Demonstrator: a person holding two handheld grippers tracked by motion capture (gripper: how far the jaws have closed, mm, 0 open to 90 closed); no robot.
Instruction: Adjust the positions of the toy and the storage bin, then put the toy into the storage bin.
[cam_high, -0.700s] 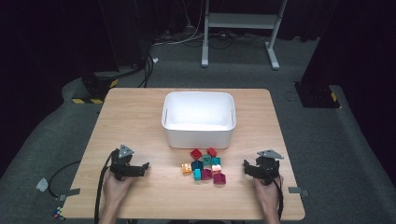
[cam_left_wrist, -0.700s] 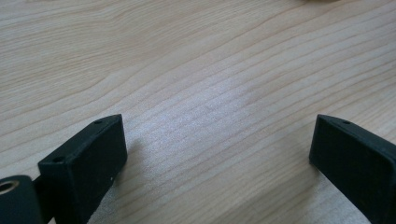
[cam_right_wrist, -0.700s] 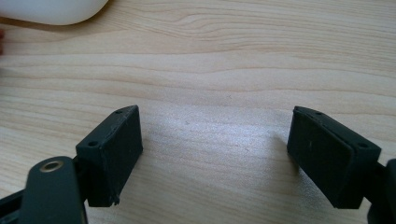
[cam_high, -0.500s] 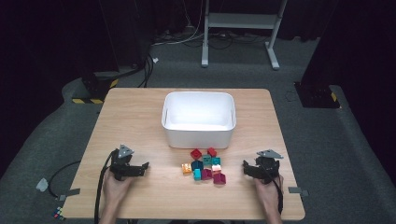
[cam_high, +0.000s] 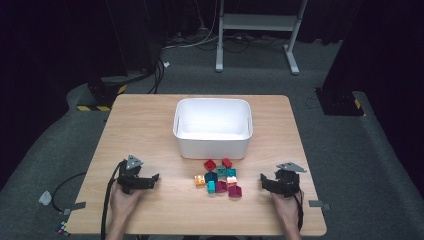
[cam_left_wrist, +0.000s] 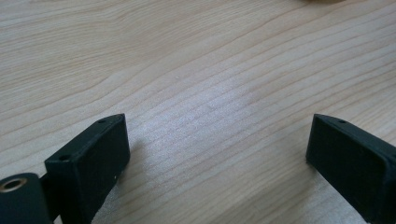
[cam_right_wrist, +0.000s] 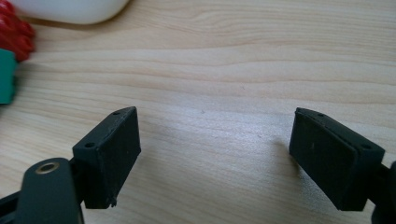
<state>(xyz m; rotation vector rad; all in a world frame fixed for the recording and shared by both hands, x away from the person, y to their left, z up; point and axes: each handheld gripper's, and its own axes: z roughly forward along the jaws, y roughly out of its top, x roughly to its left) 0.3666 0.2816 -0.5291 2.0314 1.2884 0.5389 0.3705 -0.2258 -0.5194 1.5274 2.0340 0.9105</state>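
Observation:
A cluster of several small bricks (cam_high: 220, 177) in red, teal, orange and magenta lies on the wooden table (cam_high: 150, 125) just in front of a white bin (cam_high: 212, 127). My left gripper (cam_high: 150, 180) rests on the table at the front left, held by a hand, open, with bare wood between its jaws (cam_left_wrist: 219, 140). My right gripper (cam_high: 265, 182) rests at the front right, also open over bare wood (cam_right_wrist: 215, 140). In the right gripper view a red brick (cam_right_wrist: 16, 32) and a teal brick (cam_right_wrist: 5, 77) sit at the left edge, with the white bin's corner (cam_right_wrist: 70, 9) above.
The bin stands mid-table and looks empty. Black cables (cam_high: 107, 200) trail from the left gripper off the front edge. Beyond the table are a grey floor, a white stand's legs (cam_high: 255, 30) and dark equipment.

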